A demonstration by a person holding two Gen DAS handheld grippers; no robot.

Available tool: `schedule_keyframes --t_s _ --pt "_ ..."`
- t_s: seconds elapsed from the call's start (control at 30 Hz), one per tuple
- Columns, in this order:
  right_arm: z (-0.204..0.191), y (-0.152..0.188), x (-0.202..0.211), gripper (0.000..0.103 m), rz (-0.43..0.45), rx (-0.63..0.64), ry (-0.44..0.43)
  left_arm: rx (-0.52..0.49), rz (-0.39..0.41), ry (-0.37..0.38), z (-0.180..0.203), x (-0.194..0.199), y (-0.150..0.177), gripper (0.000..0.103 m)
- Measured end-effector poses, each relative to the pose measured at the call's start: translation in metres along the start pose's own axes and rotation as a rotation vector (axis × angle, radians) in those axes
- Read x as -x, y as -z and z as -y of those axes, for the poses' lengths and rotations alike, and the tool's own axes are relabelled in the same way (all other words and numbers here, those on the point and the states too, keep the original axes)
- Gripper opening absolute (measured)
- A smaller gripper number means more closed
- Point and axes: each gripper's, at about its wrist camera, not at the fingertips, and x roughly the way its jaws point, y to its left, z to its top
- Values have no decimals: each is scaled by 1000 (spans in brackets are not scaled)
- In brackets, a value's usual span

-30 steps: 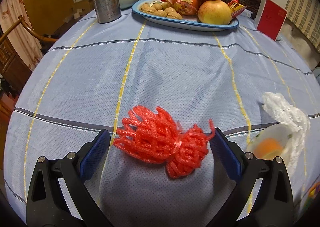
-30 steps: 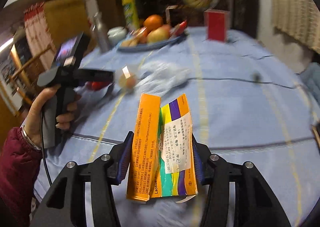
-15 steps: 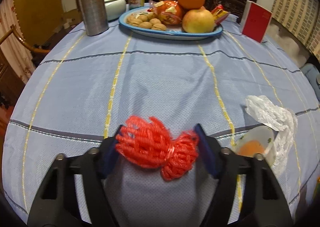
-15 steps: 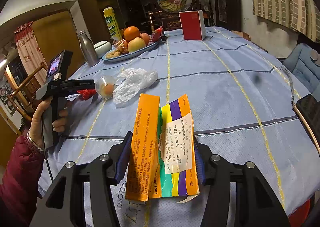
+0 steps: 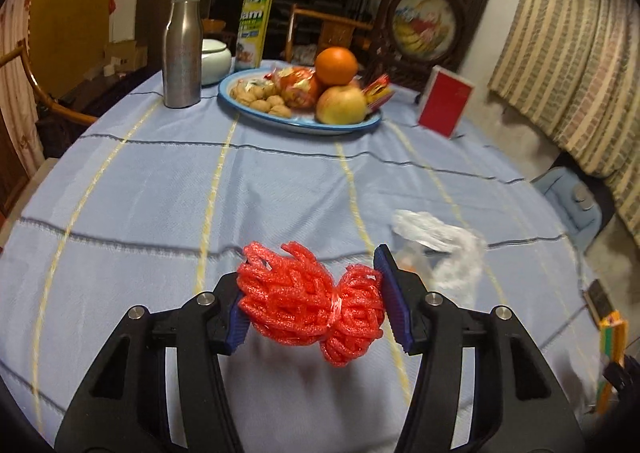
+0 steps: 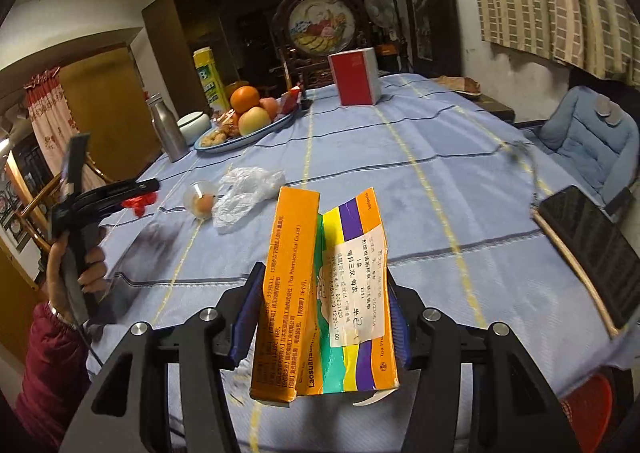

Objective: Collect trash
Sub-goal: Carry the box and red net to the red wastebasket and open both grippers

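A bundle of red foam fruit net [image 5: 308, 305] hangs just above the blue tablecloth [image 5: 280, 193]. My left gripper [image 5: 310, 289] has its jaws closing on it, and both blue pads press its sides. From the right wrist view the left gripper [image 6: 132, 189] is seen at the left in a person's hand [image 6: 76, 265], the red net [image 6: 140, 205] in it. My right gripper [image 6: 325, 289] is shut on a torn orange medicine box [image 6: 288, 273], held upright over the table's near edge.
A crumpled clear plastic bag [image 6: 244, 193] and a clear cup [image 6: 200, 201] with something orange inside lie mid-table. At the back stand a fruit plate [image 5: 304, 127], a steel bottle [image 5: 182, 49] and a red box [image 5: 446, 99]. A phone [image 6: 588, 249] lies at the right edge.
The left jaws closed from wide open onto the red net and raised it off the cloth. The right gripper rose and shifted with the box still in it.
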Motion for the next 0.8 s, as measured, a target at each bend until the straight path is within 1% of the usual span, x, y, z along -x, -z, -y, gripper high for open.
schedule_keyframes --t_s 0.07,0.1,0.23,0.37,0.57,0.67,0.8 --pt "13 2 11 54 10 -16 13 -3 -1 54 10 10 11 56" --pt "19 4 16 54 14 -23 17 -11 -4 68 14 12 14 56" --pt "46 12 38 54 41 -68 38 -92 0 82 54 27 27 56" --pt "74 21 63 54 75 -112 61 -155 13 143 98 44 35 56" --pt "118 39 104 54 133 -183 101 -257 -7 252 177 57 54 56" --pt "144 52 127 54 165 -217 142 -304 -24 311 216 60 65 56" --pt "178 72 150 54 185 -273 194 -372 -42 386 266 63 81 56"
